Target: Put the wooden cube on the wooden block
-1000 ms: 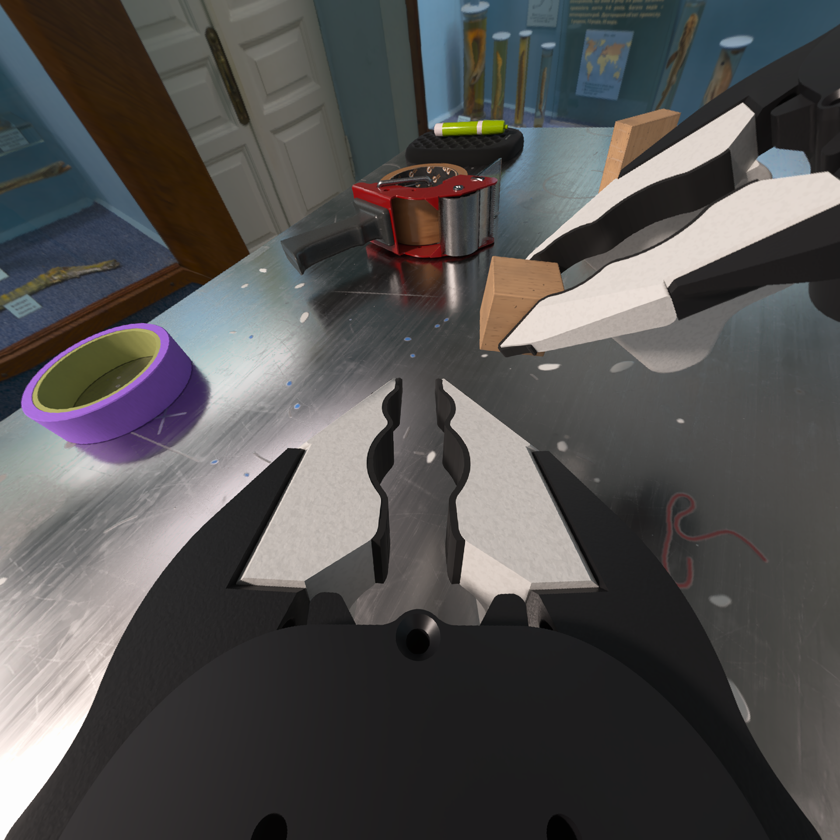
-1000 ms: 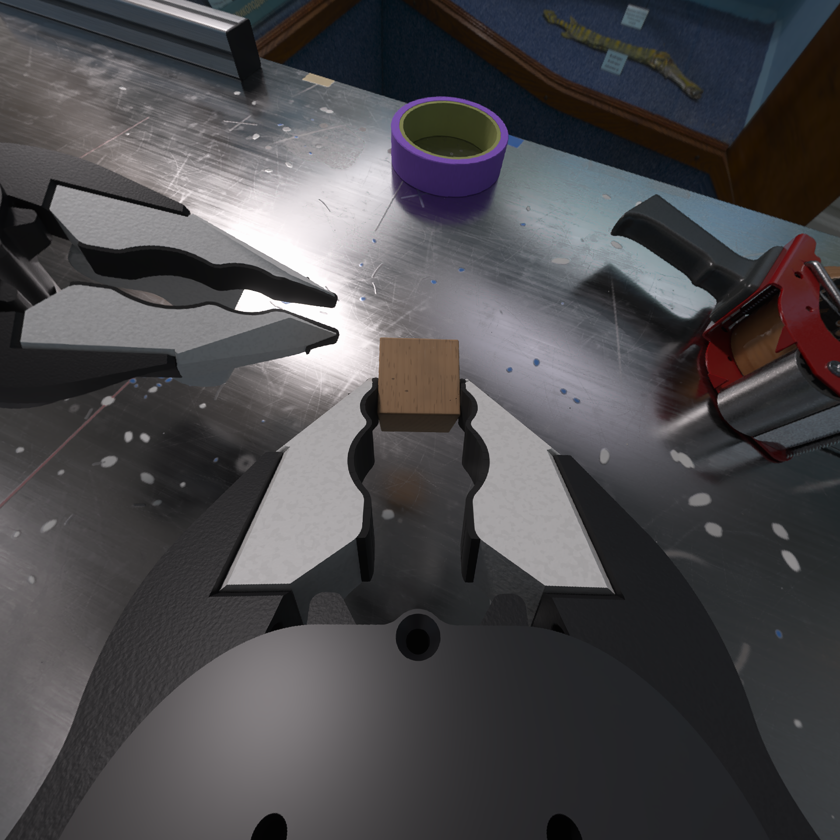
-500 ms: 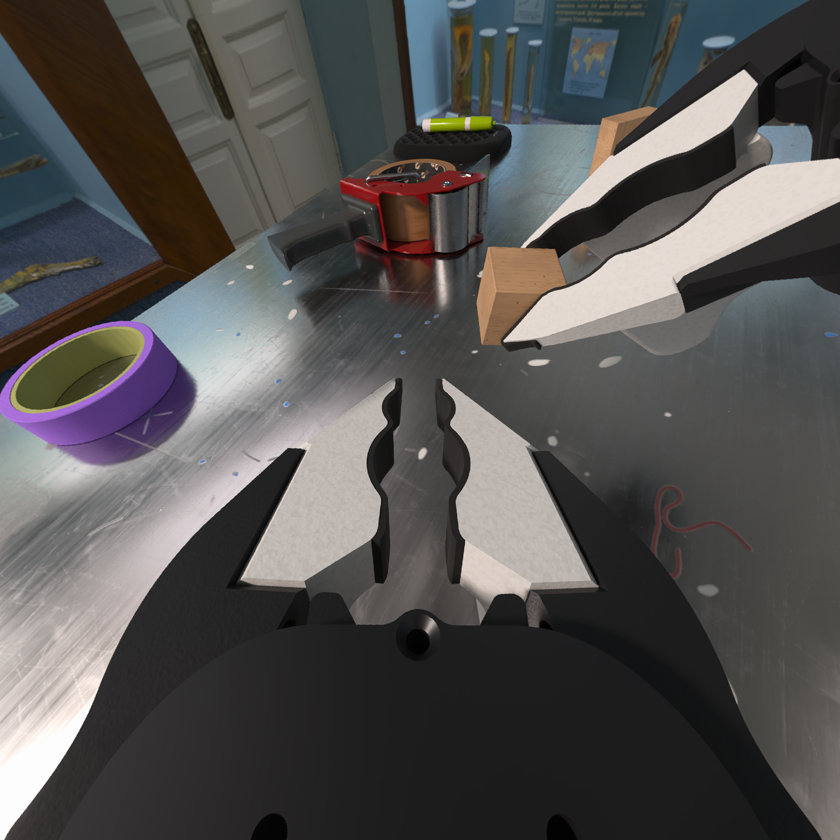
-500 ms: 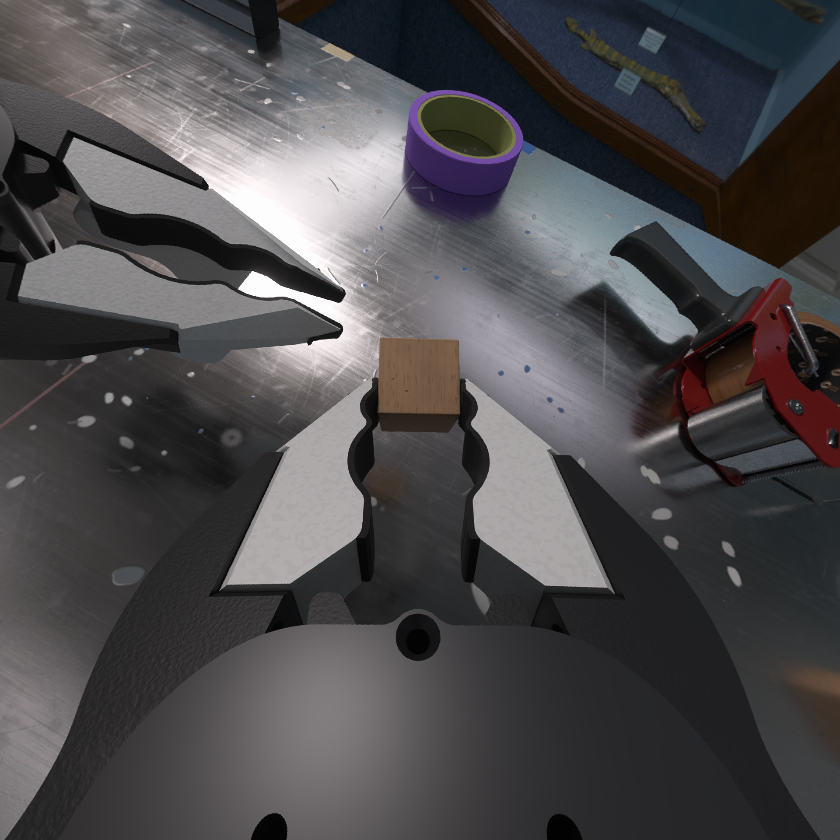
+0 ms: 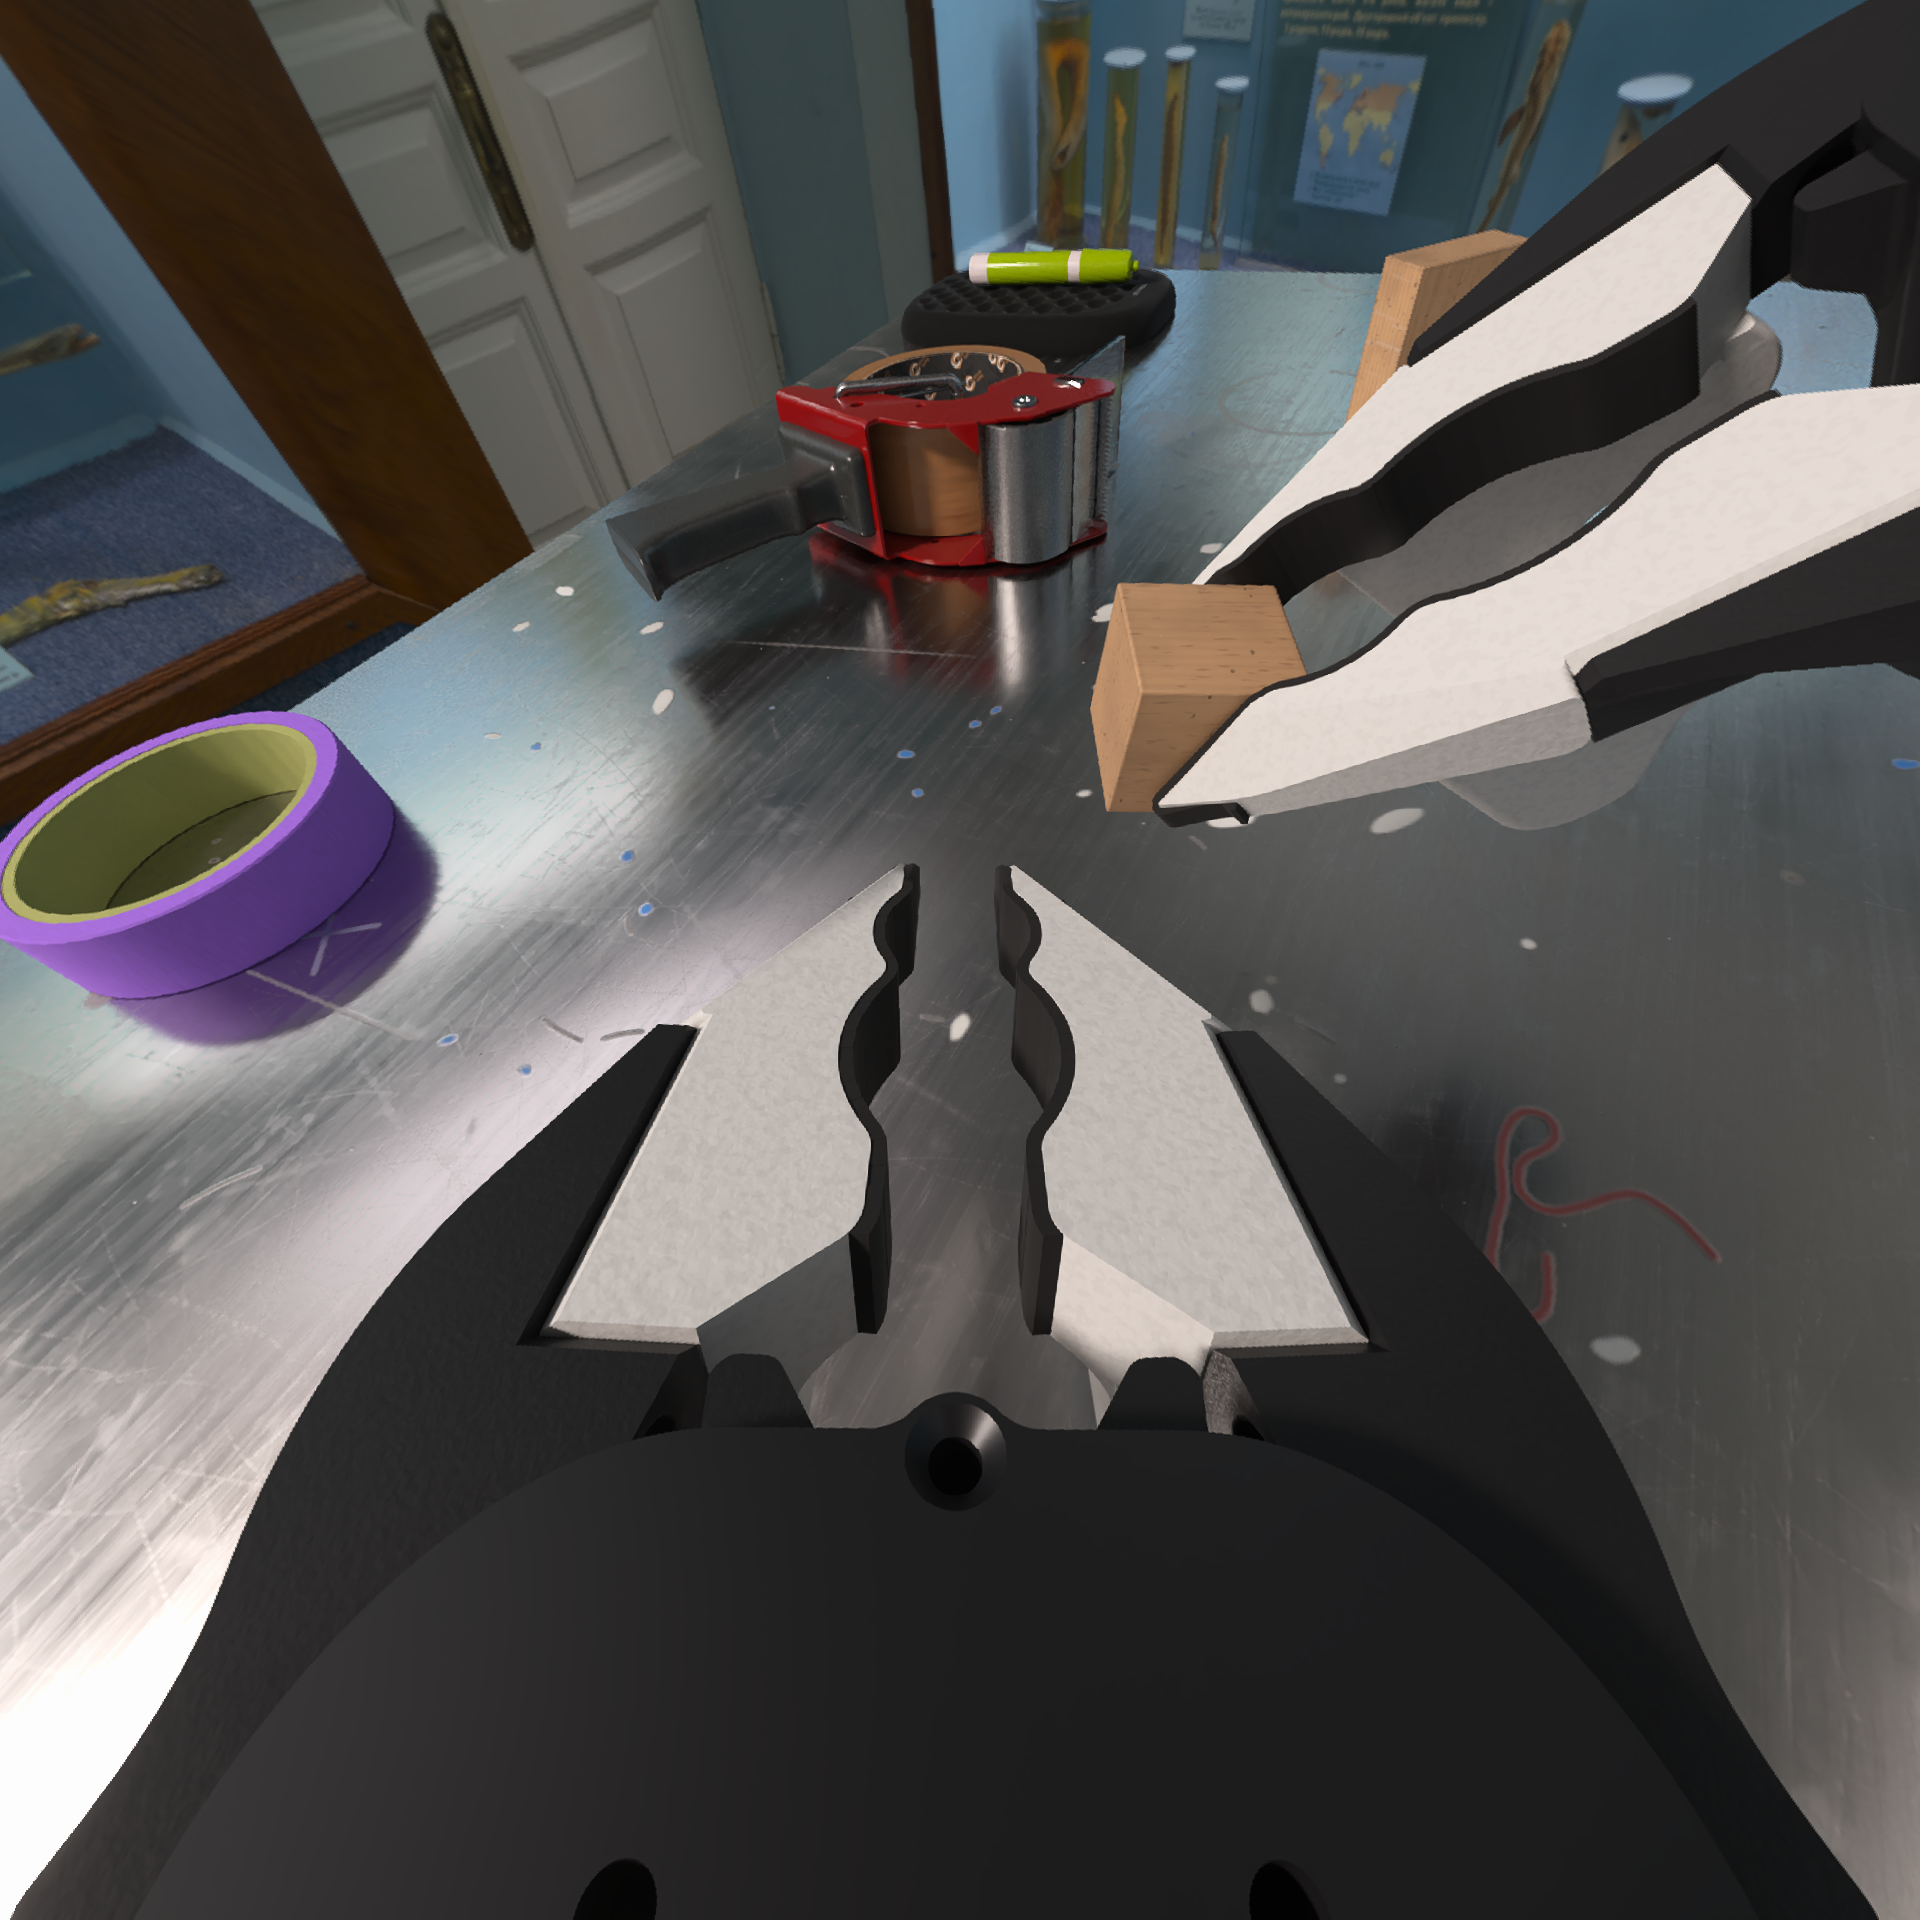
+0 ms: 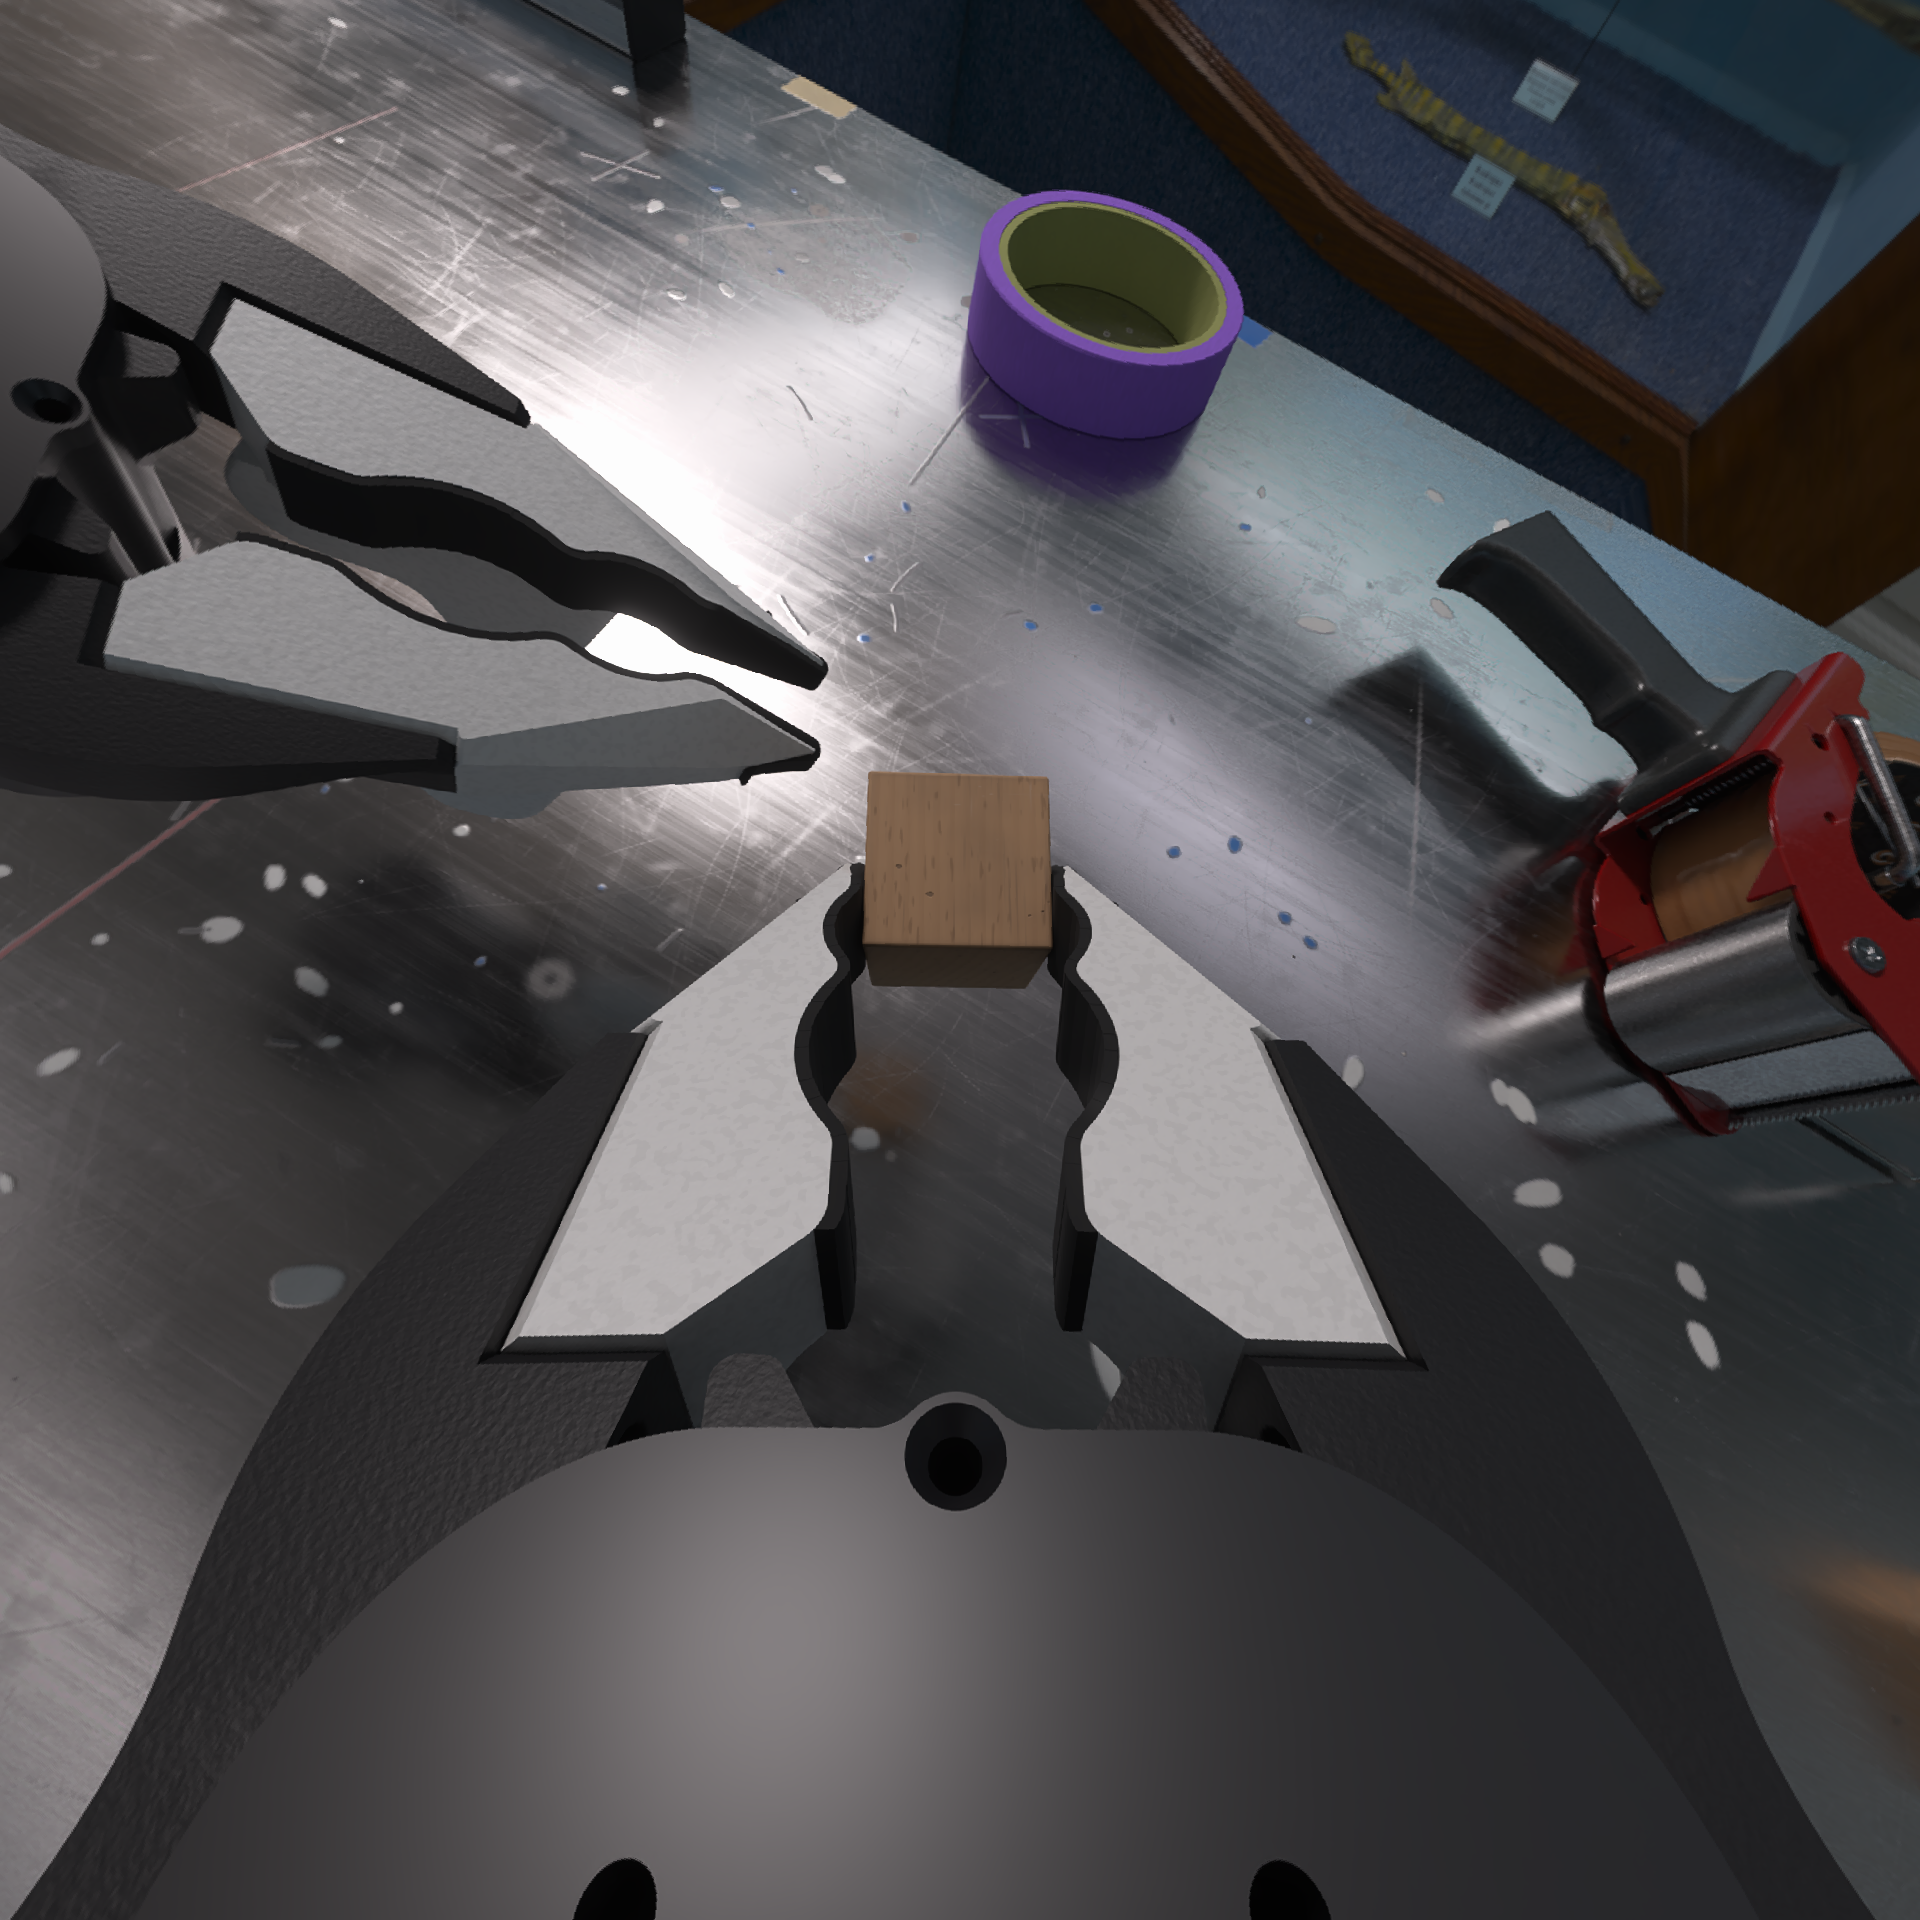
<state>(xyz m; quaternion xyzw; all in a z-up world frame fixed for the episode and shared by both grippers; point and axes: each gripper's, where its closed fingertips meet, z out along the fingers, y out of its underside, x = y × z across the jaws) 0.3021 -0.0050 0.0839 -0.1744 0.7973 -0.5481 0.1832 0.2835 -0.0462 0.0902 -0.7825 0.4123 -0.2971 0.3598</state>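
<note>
The wooden cube (image 6: 956, 862) is clamped between the tips of my right gripper (image 6: 956, 904), which holds it a little above the metal table (image 6: 1143, 665). In the left wrist view the same cube (image 5: 1184, 686) and right gripper (image 5: 1200, 696) are ahead to the right. The wooden block (image 5: 1423, 291) stands at the far right of the table, partly hidden behind the right gripper. My left gripper (image 5: 956, 878) is empty, with its jaws a narrow gap apart, low over the table. It also shows in the right wrist view (image 6: 819, 707), just left of the cube.
A purple tape roll (image 5: 197, 842) lies near the table's left edge and also shows in the right wrist view (image 6: 1101, 312). A red tape dispenser (image 5: 935, 468) (image 6: 1714, 935) lies beyond the cube. A black pad (image 5: 1039, 312) with a green marker (image 5: 1049, 268) sits at the back. A red string (image 5: 1538, 1195) lies at right.
My right gripper has risen and turned slightly with the cube still in it, so the table looks a bit farther below. The left gripper has barely moved.
</note>
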